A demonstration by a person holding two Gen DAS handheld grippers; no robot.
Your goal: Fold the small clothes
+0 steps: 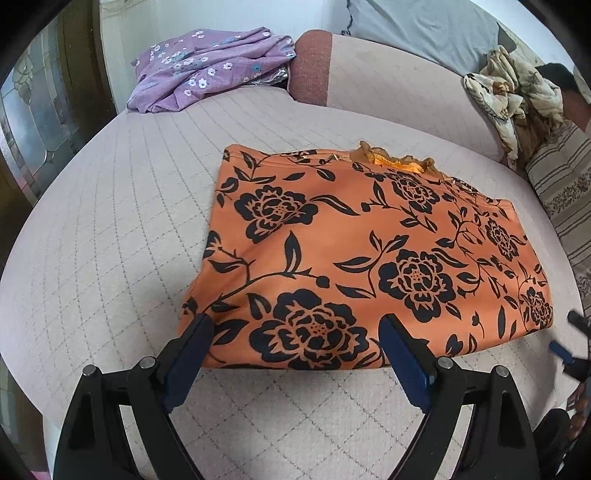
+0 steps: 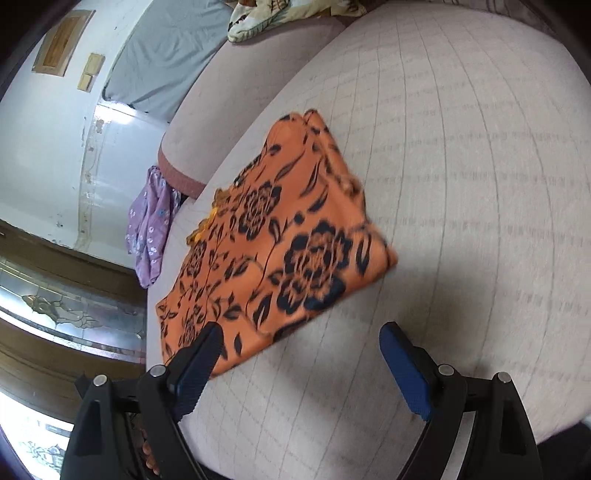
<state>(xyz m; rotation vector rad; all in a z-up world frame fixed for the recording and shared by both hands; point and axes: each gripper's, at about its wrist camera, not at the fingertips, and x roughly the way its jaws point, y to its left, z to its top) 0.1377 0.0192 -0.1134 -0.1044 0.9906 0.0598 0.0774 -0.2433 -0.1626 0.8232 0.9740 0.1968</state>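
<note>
Left gripper [image 1: 295,325]: jaws spread wide, nothing clasped, blue pads [image 1: 404,354] clear of each other. Hovering over the near edge of the orange cloth [image 1: 362,258], one finger over its near left corner, the other over the near edge further right; touching or not, cannot tell.

Right gripper [image 2: 299,334]: also spread wide and released, nothing between the pads [image 2: 404,365]. Left finger over the near corner of the cloth [image 2: 280,251], right finger over bare bed cover [image 2: 461,184]. Contact with the cloth not clear, this view being a little blurred. Also seen small at the right edge of the left wrist view [image 1: 565,339].

Orange cloth: folded into a flat rectangle, black flower print on top, lying about in the middle of the bed cover [image 1: 110,229]. A frilly orange trim [image 1: 399,162] peeking out at its far edge.

Further out: a purple flowered garment [image 1: 207,66] crumpled at the far left corner of the bed, beside a pink bolster [image 1: 388,85] with a darker red end. A cream printed blanket [image 1: 513,96] bunched at the far right, a grey pillow [image 1: 424,29] behind the bolster, a striped cushion [image 1: 561,192] along the right side. A person's dark head [image 1: 561,85] partly seen near the blanket. White wall [image 2: 48,147] and a door with patterned glass [image 2: 66,306] on the left.
</note>
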